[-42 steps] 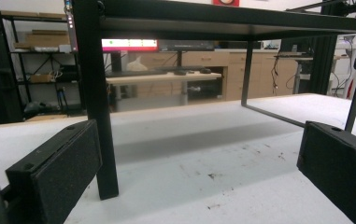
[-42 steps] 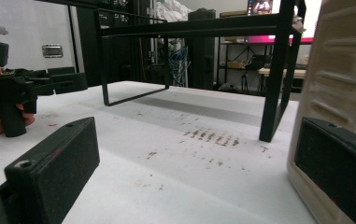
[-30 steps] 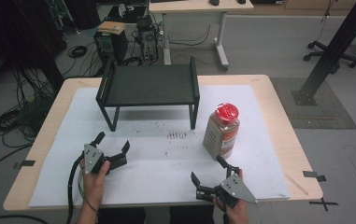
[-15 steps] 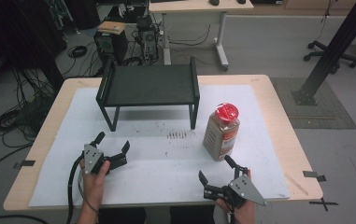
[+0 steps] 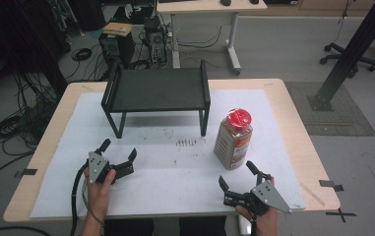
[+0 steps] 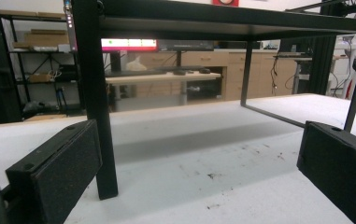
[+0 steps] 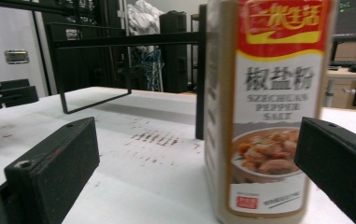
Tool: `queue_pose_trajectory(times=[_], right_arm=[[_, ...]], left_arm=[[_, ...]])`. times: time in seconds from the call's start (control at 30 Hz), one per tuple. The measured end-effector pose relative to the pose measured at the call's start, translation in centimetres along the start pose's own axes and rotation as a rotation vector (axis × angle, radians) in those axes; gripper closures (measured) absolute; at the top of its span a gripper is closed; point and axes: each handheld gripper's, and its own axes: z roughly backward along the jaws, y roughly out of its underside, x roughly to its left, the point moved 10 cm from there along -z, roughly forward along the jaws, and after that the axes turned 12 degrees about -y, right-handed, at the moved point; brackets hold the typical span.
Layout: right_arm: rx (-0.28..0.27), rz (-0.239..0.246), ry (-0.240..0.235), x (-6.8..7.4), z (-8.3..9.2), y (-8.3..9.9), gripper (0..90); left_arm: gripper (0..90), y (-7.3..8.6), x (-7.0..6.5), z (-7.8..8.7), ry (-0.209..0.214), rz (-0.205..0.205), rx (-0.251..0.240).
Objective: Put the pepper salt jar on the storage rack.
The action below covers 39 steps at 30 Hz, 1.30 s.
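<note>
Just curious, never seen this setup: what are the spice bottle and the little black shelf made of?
The spice bottle looks like clear plastic with a glossy printed label and a red cap. The shelf seems to be matt black painted metal, judging by its thin straight legs.

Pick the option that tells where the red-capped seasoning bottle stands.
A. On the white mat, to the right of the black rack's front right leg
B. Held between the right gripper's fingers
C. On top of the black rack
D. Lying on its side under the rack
A: the seasoning bottle stands upright on the white mat, right of the black rack, ahead of the open right gripper.
</note>
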Motion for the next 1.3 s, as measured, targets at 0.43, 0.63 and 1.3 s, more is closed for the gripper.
queue_pose_trajectory(times=[0.43,0.63,1.3], right_arm=[[0.001,0.004,0.007,-1.9,0.3,-0.8,0.0],[0.001,0.003,0.01,-2.5,0.3,-1.0,0.0],[0.008,-0.009,0.01,-3.9,-0.6,-1.8,0.9]], left_arm=[[0.2,0.0,0.0,0.0,-0.001,-0.001,0.0],[0.2,0.0,0.0,0.0,-0.001,-0.001,0.0],[0.2,0.0,0.0,0.0,-0.001,-0.003,-0.002]])
